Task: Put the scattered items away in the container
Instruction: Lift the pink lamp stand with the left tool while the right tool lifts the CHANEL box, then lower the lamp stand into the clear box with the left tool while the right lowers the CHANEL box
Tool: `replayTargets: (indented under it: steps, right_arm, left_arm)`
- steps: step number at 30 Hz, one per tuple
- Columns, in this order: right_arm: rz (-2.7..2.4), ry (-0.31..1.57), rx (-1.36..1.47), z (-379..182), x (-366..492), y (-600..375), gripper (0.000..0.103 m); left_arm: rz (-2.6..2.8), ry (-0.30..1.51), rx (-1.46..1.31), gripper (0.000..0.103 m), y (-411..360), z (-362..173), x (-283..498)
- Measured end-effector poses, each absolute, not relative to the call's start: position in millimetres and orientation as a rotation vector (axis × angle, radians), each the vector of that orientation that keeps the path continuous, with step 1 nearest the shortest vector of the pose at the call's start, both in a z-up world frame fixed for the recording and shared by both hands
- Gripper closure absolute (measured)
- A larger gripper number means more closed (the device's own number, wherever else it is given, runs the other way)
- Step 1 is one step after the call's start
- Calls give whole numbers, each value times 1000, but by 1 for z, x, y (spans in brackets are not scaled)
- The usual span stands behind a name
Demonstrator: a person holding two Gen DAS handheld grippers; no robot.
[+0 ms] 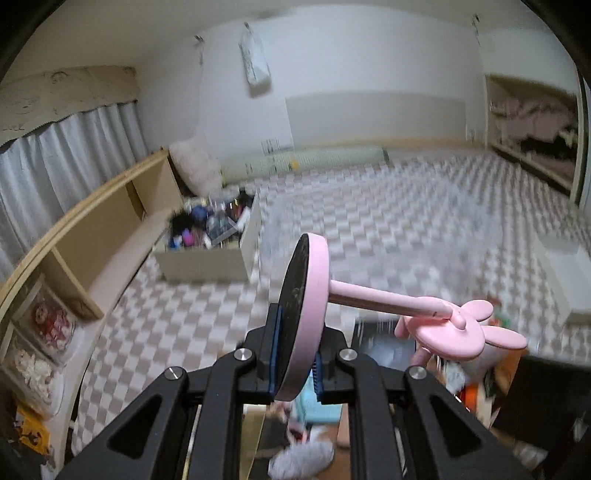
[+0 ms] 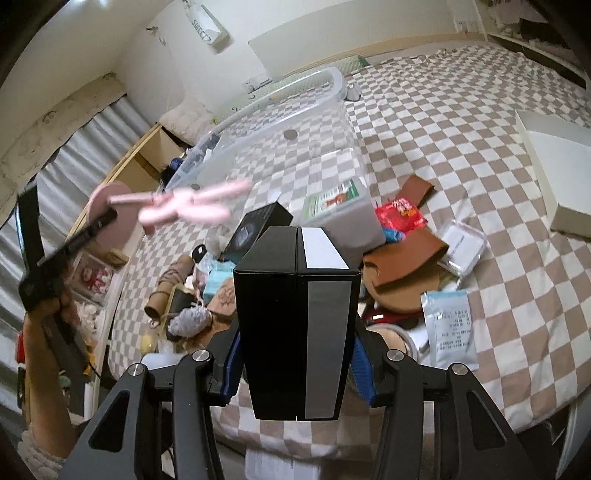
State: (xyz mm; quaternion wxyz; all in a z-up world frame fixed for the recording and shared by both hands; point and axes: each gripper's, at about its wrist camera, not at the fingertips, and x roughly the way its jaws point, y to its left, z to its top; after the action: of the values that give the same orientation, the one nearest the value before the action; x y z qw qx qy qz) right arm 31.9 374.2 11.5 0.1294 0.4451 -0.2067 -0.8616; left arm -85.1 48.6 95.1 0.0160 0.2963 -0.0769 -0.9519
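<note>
**Both grippers loaded above the checked bedcover; clear bin holds little**

Left wrist view
- Left gripper clenched on the round base of a pink stand. Base sits edge-on between the blue pads, dark underside facing left. Stem runs right from the base to a bunny-eared head.
- No legible writing in this view; background is motion-blurred.
- Beyond the stand: open checked bedcover, then the far wall. Left of the stand: a white box full of mixed items, contents too blurred to identify, against a low wooden shelf.
- Clutter below and right of the stand is largely hidden behind the gripper arms.

Right wrist view
- Right gripper clamped on a black box with a grey and white stripe; box upright, blocking the view centre. No print legible on it.
- Clear plastic container lies just beyond the box, label on its near wall unreadable. A round dark spot shows at its bottom; identity unclear.
- "SWEET" readable on the wall hanging above the container.
- Right of the box: red packet, brown leather piece, white sachet with print too small to read. Open bedcover further right, up to a white lid near the frame edge.
- Left of the box: the pink stand, blurred, raised in the other gripper by a person's hand.
</note>
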Motion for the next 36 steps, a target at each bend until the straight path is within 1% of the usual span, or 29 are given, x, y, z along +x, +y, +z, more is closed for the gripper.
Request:
replayTargets:
  steps: [4,8,15,19,28,36]
  right_arm:
    - [-2505,-596,1301,13,24,370,53]
    - [-2497,-578,1298,17,16,362,53]
    - [-2548,-538,1199,44,-2,351,53]
    - [-2611,-475,1135,67,-20,342,53]
    - [-2734,-355,994,114,-64,322,53]
    - [-2800,-273,959,133,-110,311,53]
  left_arm:
    - [-2971,-167,876,89,46,105,-111]
    - [-2952,-138,872,89,44,104,-136]
    - [-2946,-78,907,89,41,91,-172]
    - [-2943,-30,924,89,37,86,-186]
    - [-2941,-11,904,89,33,84,-209]
    - [-2959,-16,882,89,35,86,-229]
